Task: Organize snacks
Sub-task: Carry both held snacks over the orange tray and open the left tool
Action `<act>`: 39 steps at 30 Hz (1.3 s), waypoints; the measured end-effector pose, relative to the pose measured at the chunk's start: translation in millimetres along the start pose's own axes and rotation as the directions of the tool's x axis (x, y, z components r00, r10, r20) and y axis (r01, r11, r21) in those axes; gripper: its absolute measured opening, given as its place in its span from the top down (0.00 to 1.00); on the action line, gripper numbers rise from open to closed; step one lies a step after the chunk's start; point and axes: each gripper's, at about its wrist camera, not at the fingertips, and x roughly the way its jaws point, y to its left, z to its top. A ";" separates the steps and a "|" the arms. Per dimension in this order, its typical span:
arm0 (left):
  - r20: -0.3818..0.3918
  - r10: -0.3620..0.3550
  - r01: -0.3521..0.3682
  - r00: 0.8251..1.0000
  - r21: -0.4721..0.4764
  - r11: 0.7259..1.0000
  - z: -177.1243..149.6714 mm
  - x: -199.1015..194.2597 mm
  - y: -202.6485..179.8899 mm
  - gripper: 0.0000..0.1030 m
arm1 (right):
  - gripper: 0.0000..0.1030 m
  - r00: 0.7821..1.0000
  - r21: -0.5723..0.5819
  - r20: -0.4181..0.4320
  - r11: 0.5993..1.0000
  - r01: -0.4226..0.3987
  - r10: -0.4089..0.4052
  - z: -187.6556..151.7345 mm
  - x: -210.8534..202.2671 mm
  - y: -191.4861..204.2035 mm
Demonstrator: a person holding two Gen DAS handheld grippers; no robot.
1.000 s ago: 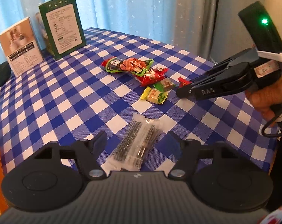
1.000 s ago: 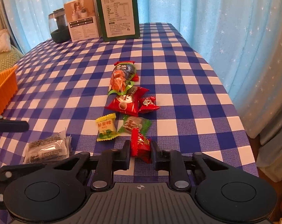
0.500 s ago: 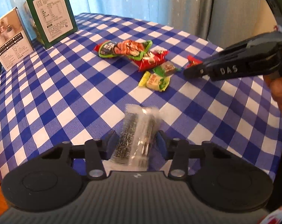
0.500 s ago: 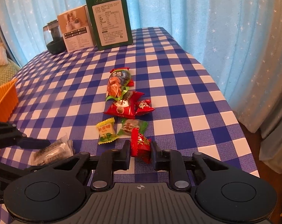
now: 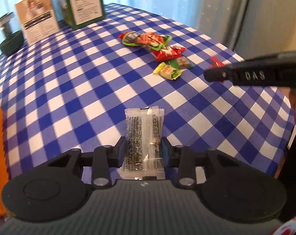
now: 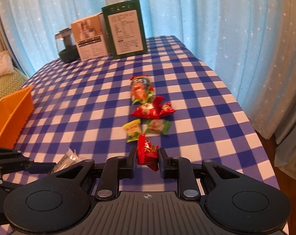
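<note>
Closing since before, left tool (image 5: 143, 150) pinches clear seaweed packet (image 5: 143, 137), its long axis pointing straight ahead.

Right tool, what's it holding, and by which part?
The right tool is shut on a small red snack packet, gripping its lower half, with the top sticking out.

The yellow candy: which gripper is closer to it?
Right. The right gripper, shut on a red snack, sits just short of the yellow candy. The left gripper, closing on a clear packet, is farther away.
</note>
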 end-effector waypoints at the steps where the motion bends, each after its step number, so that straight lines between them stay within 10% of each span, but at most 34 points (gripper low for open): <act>1: 0.004 0.005 -0.005 1.000 -0.021 1.000 -1.8 -5.1 2.5 0.67 | 0.78 1.000 0.000 -0.002 1.000 -0.003 0.003 -1.6 -3.5 3.8; 24: 0.124 0.246 -0.200 0.961 -0.298 0.933 -43.0 -142.1 114.2 0.67 | 0.78 0.980 -0.220 0.013 0.957 -0.191 0.199 14.1 -35.2 171.4; 39: 0.088 0.333 -0.285 0.939 -0.343 0.895 -58.9 -164.7 211.8 0.67 | 0.78 0.949 -0.326 -0.073 0.892 -0.314 0.308 27.7 12.8 276.8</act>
